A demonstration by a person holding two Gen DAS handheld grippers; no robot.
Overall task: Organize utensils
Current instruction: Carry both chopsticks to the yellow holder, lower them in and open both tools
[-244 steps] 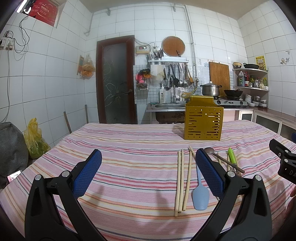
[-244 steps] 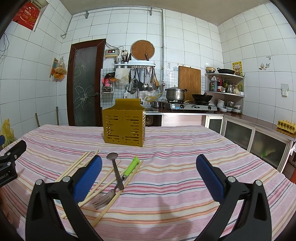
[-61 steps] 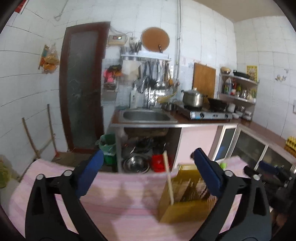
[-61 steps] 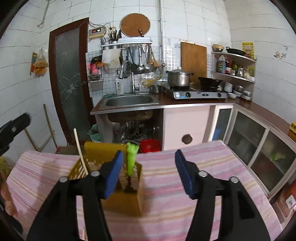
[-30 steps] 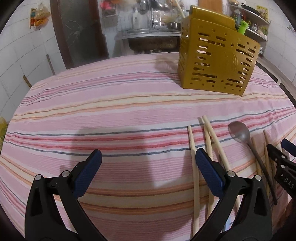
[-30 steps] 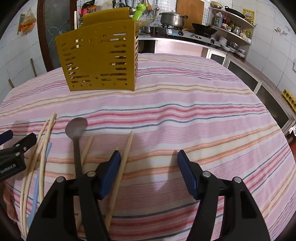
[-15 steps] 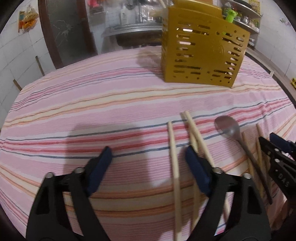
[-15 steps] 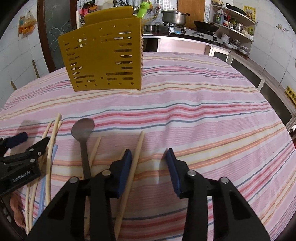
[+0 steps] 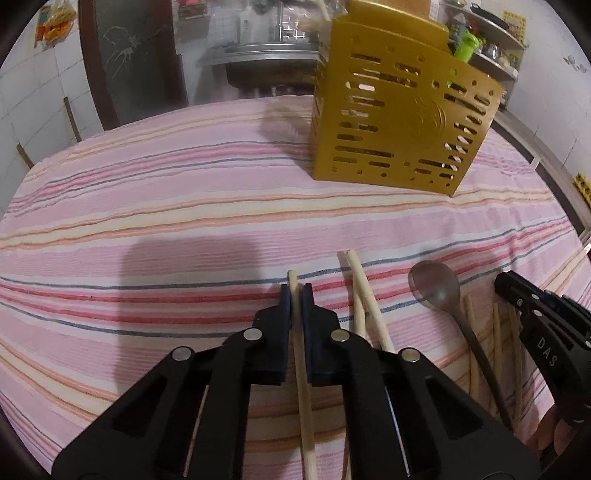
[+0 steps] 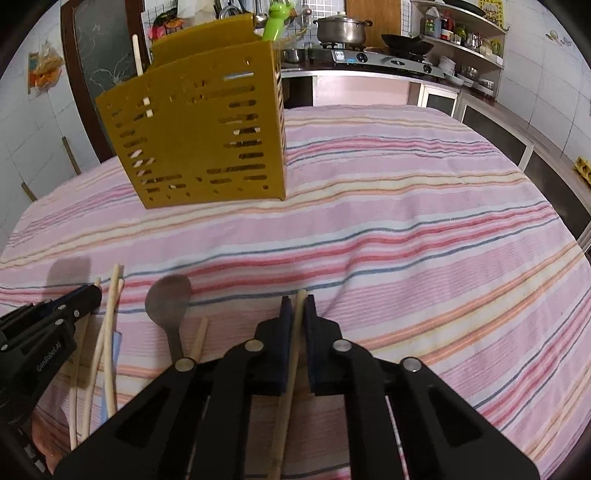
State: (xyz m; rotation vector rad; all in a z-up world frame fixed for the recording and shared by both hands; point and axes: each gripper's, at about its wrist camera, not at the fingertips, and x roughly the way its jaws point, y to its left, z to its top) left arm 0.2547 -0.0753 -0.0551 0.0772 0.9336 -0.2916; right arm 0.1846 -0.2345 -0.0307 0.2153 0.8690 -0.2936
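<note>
1. The left gripper (image 9: 296, 291) is seen with its jaws pressed together on a pale chopstick (image 9: 303, 384), which lies on the striped tablecloth (image 9: 147, 206) near the table's front edge.
2. The right gripper (image 10: 297, 304) is likewise clamped on another wooden chopstick (image 10: 290, 376), also down on the cloth.
3. Between the two grippers a metal spoon (image 10: 169, 299) and a few loose chopsticks (image 9: 364, 295) are spread out; a bit of blue spatula (image 10: 115, 350) is half hidden under them.
4. The yellow slotted utensil holder (image 10: 207, 140) is parked toward the table's far edge, well apart from both grippers, with a green handle (image 10: 273, 22) and one chopstick end (image 10: 137, 59) poking out the top.
</note>
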